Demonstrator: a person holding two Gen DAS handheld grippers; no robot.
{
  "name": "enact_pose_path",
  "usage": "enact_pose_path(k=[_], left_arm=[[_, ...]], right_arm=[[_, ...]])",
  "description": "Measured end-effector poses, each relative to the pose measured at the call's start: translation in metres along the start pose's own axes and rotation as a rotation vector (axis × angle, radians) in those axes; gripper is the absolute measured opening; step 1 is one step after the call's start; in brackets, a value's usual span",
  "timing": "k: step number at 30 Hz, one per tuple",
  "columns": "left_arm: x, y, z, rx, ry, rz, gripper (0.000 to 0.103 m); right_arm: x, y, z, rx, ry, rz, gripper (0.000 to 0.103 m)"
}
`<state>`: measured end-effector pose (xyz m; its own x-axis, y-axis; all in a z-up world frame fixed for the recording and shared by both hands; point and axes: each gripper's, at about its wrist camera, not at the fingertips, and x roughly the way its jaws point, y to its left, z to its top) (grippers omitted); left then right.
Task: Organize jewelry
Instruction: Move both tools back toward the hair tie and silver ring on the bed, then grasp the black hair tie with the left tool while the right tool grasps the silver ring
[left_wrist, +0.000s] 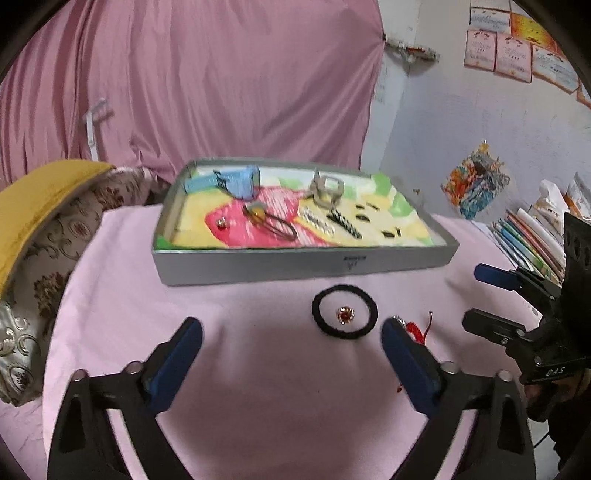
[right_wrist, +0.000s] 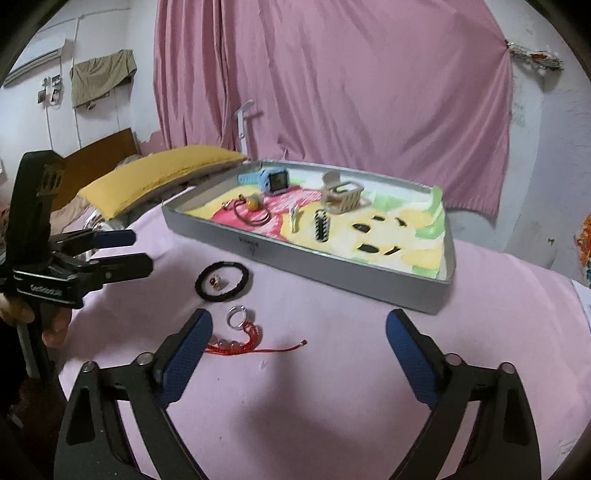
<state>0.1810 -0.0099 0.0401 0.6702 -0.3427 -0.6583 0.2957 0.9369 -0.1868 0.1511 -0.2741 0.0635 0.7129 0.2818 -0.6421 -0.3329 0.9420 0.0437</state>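
A grey tray (left_wrist: 306, 264) (right_wrist: 332, 267) with a colourful lining sits on the pink cloth and holds a blue watch (left_wrist: 236, 181) (right_wrist: 267, 181), hair clips and other pieces. In front of it lies a black hair tie (left_wrist: 344, 312) (right_wrist: 223, 282) with a small gold ring (left_wrist: 345, 315) (right_wrist: 215, 282) inside it. A silver ring (right_wrist: 238, 317) and a red beaded cord (right_wrist: 243, 343) (left_wrist: 415, 328) lie nearby. My left gripper (left_wrist: 291, 338) is open, left of the hair tie. My right gripper (right_wrist: 299, 332) is open, right of the cord.
A yellow cushion (left_wrist: 44, 192) (right_wrist: 162, 173) and patterned bedding lie left of the table. Books (left_wrist: 532, 240) are stacked at the right. A pink curtain (right_wrist: 332, 81) hangs behind. Each gripper shows in the other's view: the right (left_wrist: 480, 295), the left (right_wrist: 142, 251).
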Motion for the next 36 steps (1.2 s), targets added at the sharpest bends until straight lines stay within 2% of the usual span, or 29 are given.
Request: enact_pose_path(k=[3, 5, 6, 8, 13, 17, 20, 28, 31, 36], left_arm=[[0.009, 0.0, 0.001, -0.01, 0.043, -0.016, 0.085], [0.014, 0.0, 0.003, -0.013, 0.065, -0.035, 0.074], [0.018, -0.001, 0.004, -0.014, 0.08, -0.043, 0.072], [0.022, 0.0, 0.006, -0.015, 0.099, -0.056, 0.064], [0.035, -0.004, 0.015, 0.003, 0.149, -0.061, 0.049], [0.048, -0.007, 0.021, 0.026, 0.199, -0.054, 0.037], [0.056, -0.009, 0.025, 0.043, 0.223, -0.046, 0.032], [0.066, -0.018, 0.033, 0.119, 0.275, -0.028, 0.021], [0.07, -0.022, 0.037, 0.164, 0.3, -0.017, 0.015], [0.073, -0.03, 0.039, 0.24, 0.335, -0.002, 0.014]], right_arm=[[0.01, 0.004, 0.003, -0.019, 0.034, 0.026, 0.071], [0.018, 0.007, 0.004, -0.034, 0.06, 0.047, 0.059], [0.021, 0.009, 0.005, -0.038, 0.071, 0.054, 0.057], [0.028, 0.011, 0.005, -0.044, 0.094, 0.069, 0.045], [0.041, 0.015, 0.007, -0.059, 0.143, 0.108, 0.031], [0.047, 0.017, 0.01, -0.08, 0.169, 0.128, 0.028], [0.053, 0.019, 0.011, -0.096, 0.189, 0.143, 0.023], [0.063, 0.027, 0.015, -0.146, 0.226, 0.169, 0.023], [0.065, 0.03, 0.016, -0.161, 0.235, 0.171, 0.018], [0.067, 0.031, 0.017, -0.178, 0.242, 0.174, 0.018]])
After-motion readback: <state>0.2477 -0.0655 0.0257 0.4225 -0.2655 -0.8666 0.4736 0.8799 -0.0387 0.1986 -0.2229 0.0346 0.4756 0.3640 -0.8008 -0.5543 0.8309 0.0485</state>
